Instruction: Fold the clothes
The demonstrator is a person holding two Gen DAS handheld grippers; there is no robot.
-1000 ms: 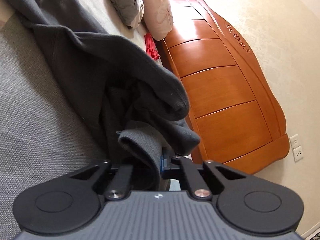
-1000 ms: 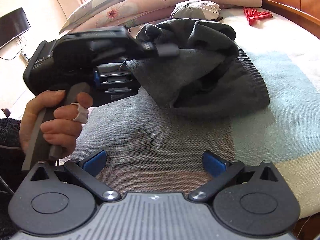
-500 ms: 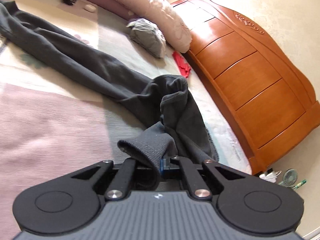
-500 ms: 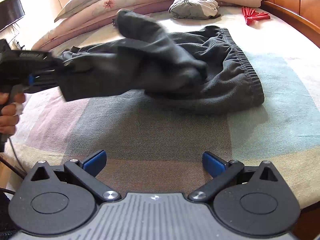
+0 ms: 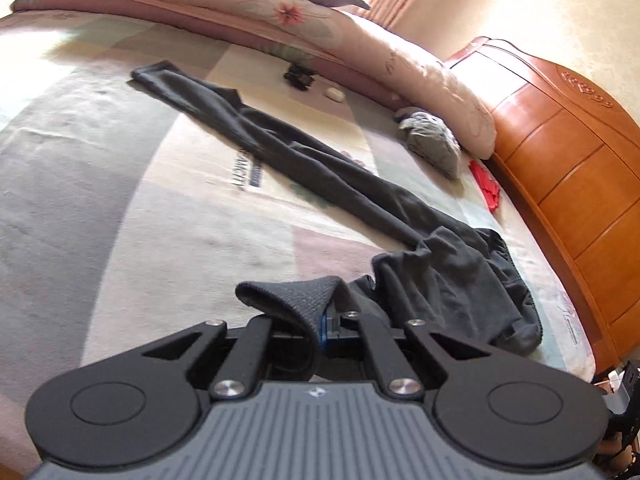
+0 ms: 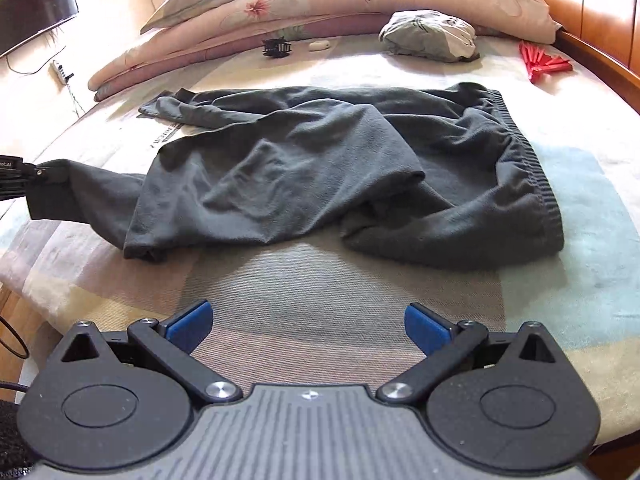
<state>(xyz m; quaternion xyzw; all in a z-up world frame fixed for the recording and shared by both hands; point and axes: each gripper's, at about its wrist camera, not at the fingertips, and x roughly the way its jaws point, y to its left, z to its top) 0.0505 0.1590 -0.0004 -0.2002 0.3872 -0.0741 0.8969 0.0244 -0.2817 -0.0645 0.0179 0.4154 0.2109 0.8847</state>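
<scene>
Dark grey sweatpants (image 6: 320,168) lie spread across the bed, waistband (image 6: 532,168) at the right, one leg (image 5: 304,160) stretched along the far side. My left gripper (image 5: 320,326) is shut on the ribbed cuff (image 5: 296,296) of the other leg. In the right wrist view that cuff (image 6: 48,192) is held at the left edge of the bed, lifted a little, with the leg running back into the crumpled middle. My right gripper (image 6: 308,320) hovers open above the near edge of the bed, short of the pants, nothing between its blue pads (image 6: 188,320).
Pillows (image 6: 320,4) line the far side of the bed (image 6: 580,300). A grey bundle (image 6: 430,36), red sticks (image 6: 544,62), a small black object (image 6: 276,46) and a white one (image 6: 320,44) lie near them. An orange wooden headboard (image 5: 568,168) borders the bed. A dark screen (image 6: 36,12) hangs at the left.
My left gripper has swung away to the left with the cuff, pulling the bunched leg out of the heap. The pants now lie spread out. The right gripper barely moved.
</scene>
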